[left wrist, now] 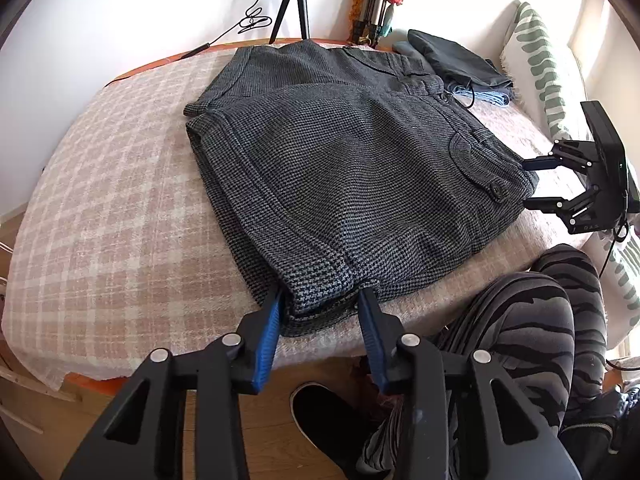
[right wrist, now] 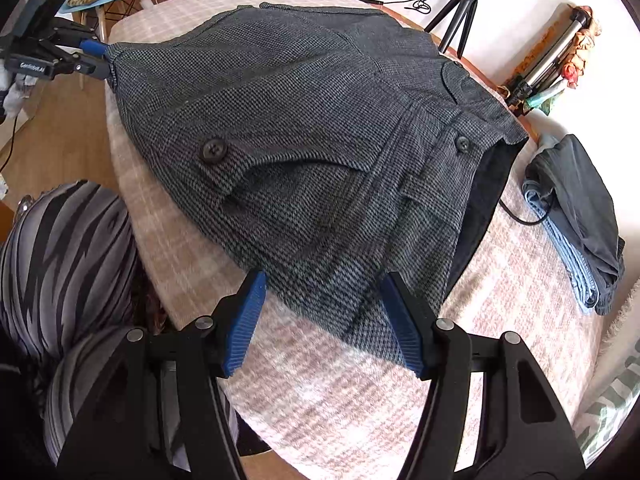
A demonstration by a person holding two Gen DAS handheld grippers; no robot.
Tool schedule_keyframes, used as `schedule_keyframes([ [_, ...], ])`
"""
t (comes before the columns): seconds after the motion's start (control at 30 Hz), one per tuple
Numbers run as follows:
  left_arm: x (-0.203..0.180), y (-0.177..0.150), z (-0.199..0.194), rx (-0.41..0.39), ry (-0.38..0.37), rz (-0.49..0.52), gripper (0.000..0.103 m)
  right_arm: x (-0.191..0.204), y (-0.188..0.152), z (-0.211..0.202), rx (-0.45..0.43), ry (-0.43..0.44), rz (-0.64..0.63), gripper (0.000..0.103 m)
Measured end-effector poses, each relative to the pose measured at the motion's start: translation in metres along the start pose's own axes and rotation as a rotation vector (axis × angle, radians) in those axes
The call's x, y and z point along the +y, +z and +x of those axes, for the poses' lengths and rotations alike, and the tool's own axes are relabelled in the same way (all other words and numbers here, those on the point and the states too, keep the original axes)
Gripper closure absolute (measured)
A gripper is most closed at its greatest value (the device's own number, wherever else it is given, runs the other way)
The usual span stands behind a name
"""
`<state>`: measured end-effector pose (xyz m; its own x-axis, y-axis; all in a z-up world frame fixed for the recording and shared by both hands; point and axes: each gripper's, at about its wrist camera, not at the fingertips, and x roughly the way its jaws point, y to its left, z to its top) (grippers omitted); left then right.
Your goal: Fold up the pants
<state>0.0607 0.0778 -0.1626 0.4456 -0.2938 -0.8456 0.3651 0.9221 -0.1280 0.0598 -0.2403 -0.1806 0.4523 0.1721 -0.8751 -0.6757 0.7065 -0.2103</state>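
Observation:
Dark grey houndstooth pants (left wrist: 344, 168) lie folded in a thick stack on the checked blanket; they also fill the right wrist view (right wrist: 320, 140). My left gripper (left wrist: 320, 300) is open, its blue pads either side of the stack's near corner, which bulges between them. It also shows in the right wrist view (right wrist: 102, 60) at the pants' far corner. My right gripper (right wrist: 324, 284) is open, its blue pads straddling the waistband-side edge near the buttoned pocket. In the left wrist view it (left wrist: 528, 184) sits at the pants' right edge.
A pink and white checked blanket (left wrist: 120, 208) covers the round table. Folded dark and blue clothes (right wrist: 580, 224) lie at the far right. Tripods (left wrist: 296, 0) stand behind the table. The person's striped legs (left wrist: 532, 320) are by the near edge. A green-patterned cushion (left wrist: 548, 64) lies right.

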Motion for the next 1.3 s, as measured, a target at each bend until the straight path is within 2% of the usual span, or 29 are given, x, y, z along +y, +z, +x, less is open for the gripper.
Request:
schedule_keyframes([
  [0.2,0.006,0.001,0.005,0.000,-0.035,-0.040,0.072,0.003,-0.002,0.003,0.005,0.014,-0.019,0.039],
  [0.23,0.006,0.002,0.005,-0.003,-0.035,-0.039,0.073,0.005,-0.002,0.006,0.009,0.009,-0.031,0.042],
  [0.27,0.005,0.003,0.004,-0.007,-0.034,-0.038,0.074,0.008,-0.001,0.008,0.016,0.001,-0.048,0.047],
  [0.3,0.005,0.004,0.003,-0.012,-0.032,-0.037,0.077,0.011,0.000,0.012,0.027,-0.010,-0.065,0.061],
  [0.33,0.004,0.004,0.001,-0.027,-0.042,-0.033,0.084,0.014,0.001,0.015,0.041,-0.015,-0.078,0.067],
  [0.43,0.007,0.006,-0.006,-0.060,-0.059,-0.033,0.090,0.017,0.003,0.015,0.039,-0.020,-0.076,0.079],
  [0.53,0.010,0.007,-0.012,-0.085,-0.079,-0.037,0.094,0.015,0.006,0.004,-0.004,-0.035,-0.052,0.085],
  [0.73,0.008,0.022,-0.023,-0.152,-0.086,-0.026,0.096,0.004,0.019,-0.018,-0.086,-0.092,-0.014,0.087],
  [1.0,0.017,0.061,-0.041,-0.265,-0.099,-0.035,0.096,-0.016,0.053,-0.038,-0.171,-0.179,0.043,0.088],
  [1.3,0.047,0.120,-0.038,-0.336,-0.099,-0.067,0.097,-0.069,0.098,-0.042,-0.209,-0.254,0.132,0.090],
])
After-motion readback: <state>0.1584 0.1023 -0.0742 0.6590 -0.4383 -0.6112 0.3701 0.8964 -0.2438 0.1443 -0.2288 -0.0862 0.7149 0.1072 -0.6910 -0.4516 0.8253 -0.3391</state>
